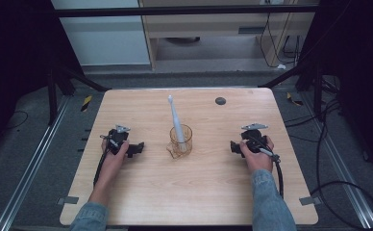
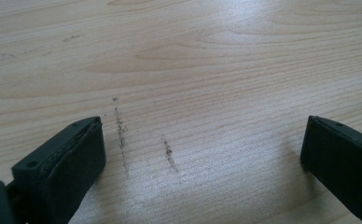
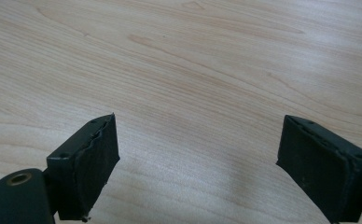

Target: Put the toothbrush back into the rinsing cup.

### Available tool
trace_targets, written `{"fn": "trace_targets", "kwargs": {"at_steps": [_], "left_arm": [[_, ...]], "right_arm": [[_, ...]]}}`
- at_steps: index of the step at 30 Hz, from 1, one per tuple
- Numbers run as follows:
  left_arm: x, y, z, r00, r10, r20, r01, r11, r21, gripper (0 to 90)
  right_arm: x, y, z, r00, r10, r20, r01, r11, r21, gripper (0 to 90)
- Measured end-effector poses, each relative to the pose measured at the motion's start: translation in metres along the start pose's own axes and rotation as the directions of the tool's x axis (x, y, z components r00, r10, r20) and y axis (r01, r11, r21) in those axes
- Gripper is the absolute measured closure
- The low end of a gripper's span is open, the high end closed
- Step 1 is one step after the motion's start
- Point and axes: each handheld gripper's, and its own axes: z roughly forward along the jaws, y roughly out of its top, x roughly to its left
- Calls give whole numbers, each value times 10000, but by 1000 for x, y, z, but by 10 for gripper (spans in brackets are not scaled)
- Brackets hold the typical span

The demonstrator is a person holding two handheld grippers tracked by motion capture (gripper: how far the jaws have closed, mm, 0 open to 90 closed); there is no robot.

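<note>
A clear amber cup [image 1: 181, 139] stands at the middle of the wooden table [image 1: 194, 192], with a white electric toothbrush [image 1: 175, 120] leaning upright in it. My left gripper [image 1: 139, 148] rests on the table left of the cup, jaws pointing toward it. In the left gripper view its black pads [image 2: 79, 158] stand wide apart over bare wood, with nothing between them. My right gripper [image 1: 232, 147] sits right of the cup, pointing inward. The right gripper view shows its pads [image 3: 93, 158] wide apart too, just above the wood, empty.
A small dark round disc [image 1: 220, 100] lies near the table's far edge. Faint dark scuff marks [image 2: 121, 133] streak the wood in front of the left gripper. Black cables [image 1: 338, 187] trail over the floor to the right of the table.
</note>
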Motion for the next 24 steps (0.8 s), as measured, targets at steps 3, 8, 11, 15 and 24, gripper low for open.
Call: {"fn": "trace_targets", "kwargs": {"at_steps": [3,8,11,15,24], "left_arm": [[0,0,0,10000,0,0,0,10000,-1,0],[0,0,0,10000,-5,1,5,10000,-3,0],[0,0,0,10000,-3,0,3,10000,-2,0],[0,0,0,10000,-5,-1,5,10000,-3,0],[0,0,0,10000,-13,-2,13,10000,-4,0]], "right_arm": [[-1,-1,5,9996,265,-102,-266,9996,-93,127],[0,-2,14,9986,467,-267,-470,9988,-104,127],[0,-3,18,9979,533,-360,-539,9984,-163,127],[-1,-4,21,9971,667,-370,-674,9975,-203,127],[-8,-5,25,9947,1000,-219,-1007,9944,-305,125]]}}
